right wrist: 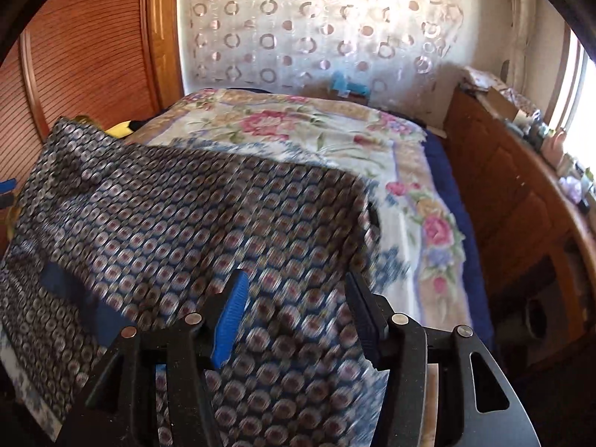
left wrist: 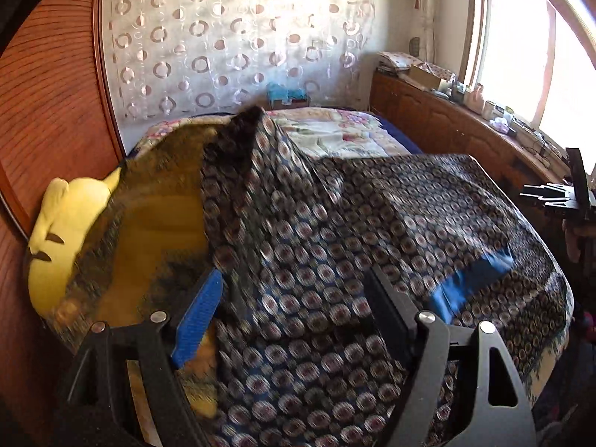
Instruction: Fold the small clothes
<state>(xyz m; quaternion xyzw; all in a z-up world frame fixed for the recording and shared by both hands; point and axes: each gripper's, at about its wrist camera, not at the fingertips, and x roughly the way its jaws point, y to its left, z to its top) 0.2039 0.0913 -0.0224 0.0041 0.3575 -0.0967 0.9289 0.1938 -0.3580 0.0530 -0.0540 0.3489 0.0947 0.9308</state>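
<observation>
A bed [right wrist: 409, 201] with a floral blanket [right wrist: 298, 126] carried a patterned dark garment [right wrist: 193, 216] and a yellow plush toy [left wrist: 63, 223].

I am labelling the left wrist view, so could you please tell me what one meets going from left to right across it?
Wooden panel → yellow plush toy → patterned garment → wooden cabinet → window.

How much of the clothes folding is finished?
Done: the patterned garment is spread on the flowery bed cover. In hand: nothing, since the left claw and right claw are open above it. Left: no neat fold is visible yet; one part still stands up.
</observation>
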